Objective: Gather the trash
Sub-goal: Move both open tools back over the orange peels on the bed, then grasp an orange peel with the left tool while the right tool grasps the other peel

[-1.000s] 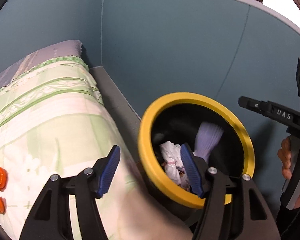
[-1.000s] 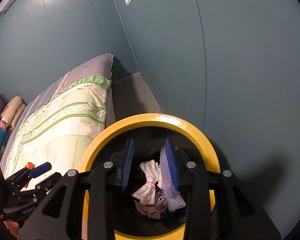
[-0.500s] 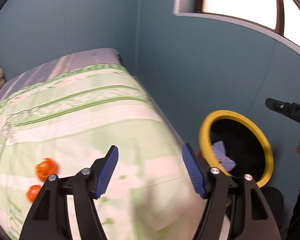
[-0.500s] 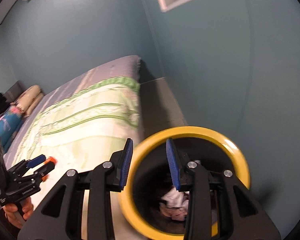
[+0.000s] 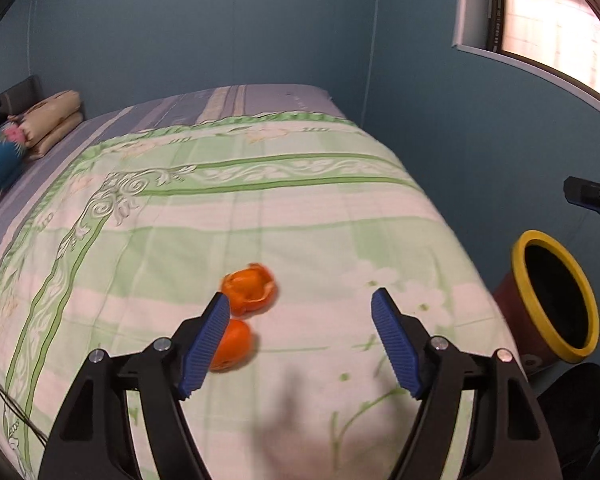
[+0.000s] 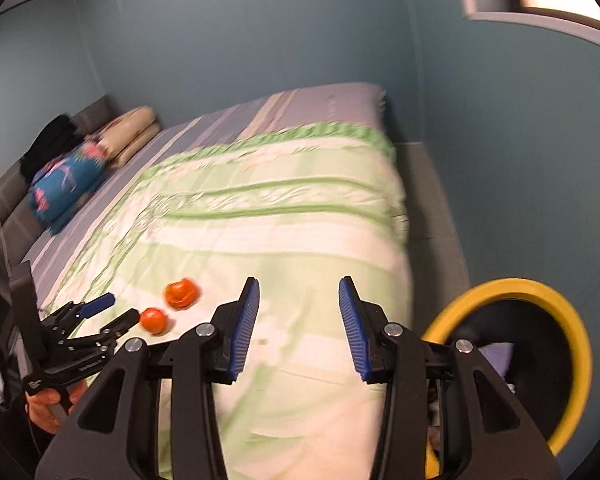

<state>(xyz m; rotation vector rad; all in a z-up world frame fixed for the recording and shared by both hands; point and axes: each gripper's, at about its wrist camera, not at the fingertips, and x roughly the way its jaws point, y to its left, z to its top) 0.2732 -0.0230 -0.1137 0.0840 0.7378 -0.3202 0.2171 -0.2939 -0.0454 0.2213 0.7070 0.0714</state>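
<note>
Two pieces of orange peel lie on the green-and-white bedspread: one cupped piece [image 5: 250, 289] [image 6: 182, 293] and one rounder piece [image 5: 231, 345] [image 6: 153, 320] nearer me. My left gripper [image 5: 300, 340] is open and empty, hovering just right of the peels; it also shows in the right wrist view [image 6: 118, 312]. My right gripper [image 6: 298, 328] is open and empty above the bed's edge. The yellow-rimmed bin [image 5: 556, 296] [image 6: 572, 360] stands on the floor right of the bed, with purple and white trash inside.
The bed [image 5: 300, 200] fills the middle. Pillows and a blue bolster [image 6: 66, 186] lie at its head on the left. Teal walls close in behind and right, with a window [image 5: 560, 20] upper right. A grey floor strip [image 6: 432, 208] runs between bed and wall.
Both grippers have swung left from over the bin to the bed. The right gripper has opened wider; purple trash it held now lies in the bin. The peels now sit by the left gripper.
</note>
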